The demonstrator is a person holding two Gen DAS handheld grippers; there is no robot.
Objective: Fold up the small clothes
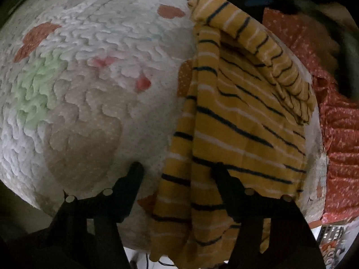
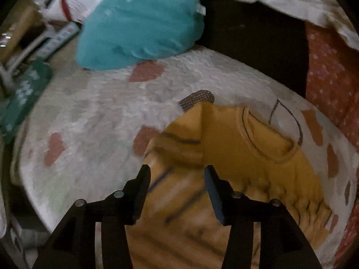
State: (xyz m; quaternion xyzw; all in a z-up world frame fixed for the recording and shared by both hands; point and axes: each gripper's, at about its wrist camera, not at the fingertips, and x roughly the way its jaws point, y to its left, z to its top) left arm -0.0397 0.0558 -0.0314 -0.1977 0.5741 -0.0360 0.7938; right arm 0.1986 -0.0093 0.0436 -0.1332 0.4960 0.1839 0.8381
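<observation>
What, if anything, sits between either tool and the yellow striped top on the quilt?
Nothing visible does. The left tool is open right at the yellow striped top, one finger over its fabric and the other over the quilt. The right tool is open directly above the same top, with only air between.

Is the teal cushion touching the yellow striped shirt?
Apart. The right wrist view shows bare white quilt between the teal cushion and yellow striped shirt.

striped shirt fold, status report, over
Left gripper open, right gripper open, both empty. Yellow striped shirt partly folded on quilted mat. Teal pillow clear of it.
</observation>
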